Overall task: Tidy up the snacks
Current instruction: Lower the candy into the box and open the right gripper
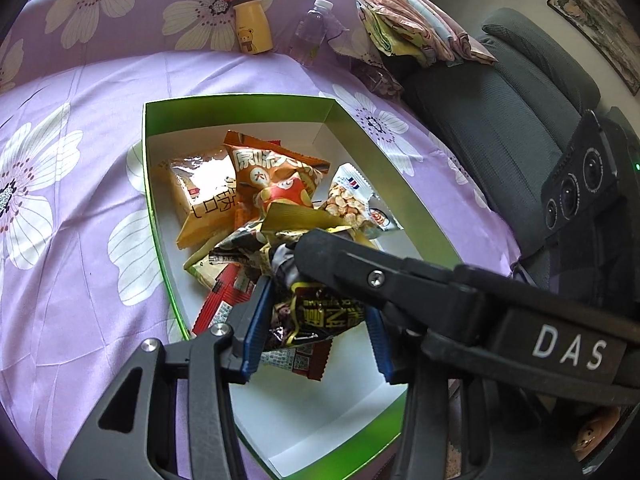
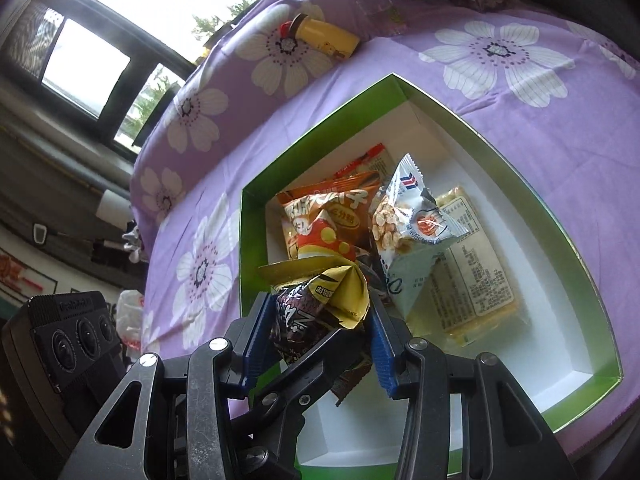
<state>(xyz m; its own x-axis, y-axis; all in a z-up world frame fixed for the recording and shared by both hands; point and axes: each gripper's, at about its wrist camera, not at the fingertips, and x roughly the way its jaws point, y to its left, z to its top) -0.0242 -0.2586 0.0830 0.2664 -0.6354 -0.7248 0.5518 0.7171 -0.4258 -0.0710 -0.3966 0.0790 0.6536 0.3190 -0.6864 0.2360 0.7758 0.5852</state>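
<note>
While both grippers hang over the green box (image 1: 240,98), you're best off lowering w/o haste and letting go only once the packets sit low inside, so nothing slides over the wall. Your left gripper (image 1: 316,320) has its blue pads (image 1: 256,320) set narrow on a dark sesame packet (image 1: 320,312), held just above the pile near the box's near end. Your right gripper (image 2: 316,344) is also narrow, pads clamped on a dark-and-yellow packet (image 2: 320,300); its crumpled yellow top pokes out past the fingertips toward the orange chip bag (image 2: 332,208). From the left wrist view the right tool's finger crosses in front of your left one, so they're v. close: I'd drop one packet first, back that hand off, then the other, to avoid knocking tips. Free white floor shows at the near end of the box and along the far wall, so aim for those rather than stacking on the heap. Peanut bag (image 2: 408,224) and the cracker pack (image 1: 204,196) already lie inside, beyond both sets of tips. Purple floral cloth (image 1: 60,240) under the box looks soft, so don't press the box down.
</note>
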